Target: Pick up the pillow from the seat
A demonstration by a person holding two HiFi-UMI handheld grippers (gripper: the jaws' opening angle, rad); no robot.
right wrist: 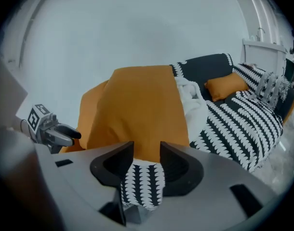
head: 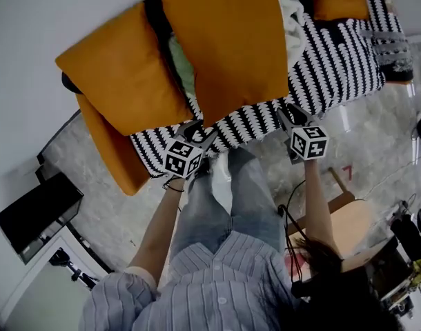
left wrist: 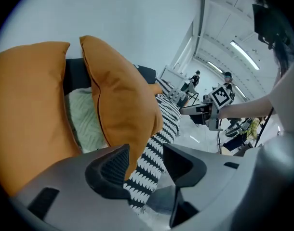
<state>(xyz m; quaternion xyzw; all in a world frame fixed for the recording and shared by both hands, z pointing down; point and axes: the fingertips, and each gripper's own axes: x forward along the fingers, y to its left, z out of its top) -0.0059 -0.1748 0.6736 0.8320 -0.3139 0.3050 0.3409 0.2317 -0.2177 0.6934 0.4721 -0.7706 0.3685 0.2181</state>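
Observation:
A large orange pillow (head: 231, 47) leans upright on the seat, which has a black-and-white patterned cover (head: 335, 61). My left gripper (head: 197, 135) is at the pillow's lower left corner and my right gripper (head: 286, 116) at its lower right corner. In the left gripper view the pillow's (left wrist: 123, 100) corner hangs between the open jaws of the left gripper (left wrist: 146, 153), close to the left pad, not pinched. In the right gripper view the pillow's (right wrist: 142, 114) bottom edge sits just beyond the right gripper (right wrist: 146, 148), whose jaws stand apart over the patterned cover.
Two more orange pillows (head: 121, 74) (head: 110, 150) lean at the left, with a pale green cushion (head: 183, 67) between. White cloth (head: 290, 12) and a small orange pillow (head: 338, 4) lie further back. A black box (head: 38, 209) and a wooden stool (head: 348, 219) stand on the floor.

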